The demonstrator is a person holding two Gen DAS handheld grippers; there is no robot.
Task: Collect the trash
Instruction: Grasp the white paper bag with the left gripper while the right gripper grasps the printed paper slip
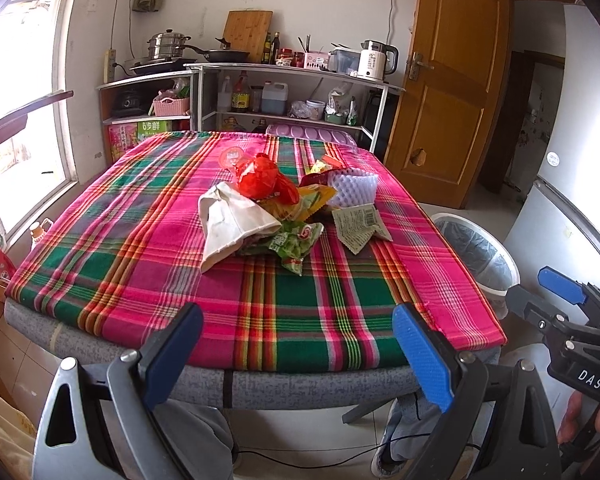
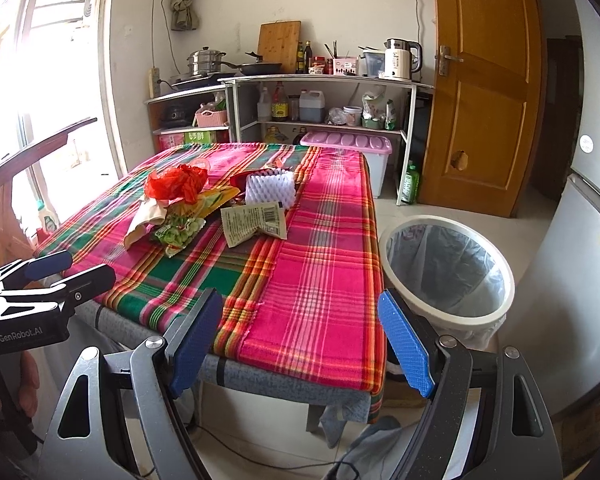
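Observation:
A heap of trash lies mid-table on the plaid cloth (image 1: 140, 248): a red plastic bag (image 1: 264, 178), a beige paper bag (image 1: 230, 226), a green snack wrapper (image 1: 296, 242), a flat pale packet with a barcode (image 1: 358, 224) and a white foam fruit net (image 1: 352, 188). The same heap shows in the right wrist view, with the red bag (image 2: 178, 184), barcode packet (image 2: 254, 222) and foam net (image 2: 270, 188). My left gripper (image 1: 300, 356) is open at the table's near edge, holding nothing. My right gripper (image 2: 300, 340) is open over the near right corner, also holding nothing.
A white bin with a clear liner (image 2: 448, 268) stands on the floor right of the table (image 1: 476, 254). Kitchen shelves (image 1: 292, 92) with pots and bottles stand behind, a wooden door (image 1: 448, 80) at back right, a fridge (image 2: 580, 248) at right, a window left.

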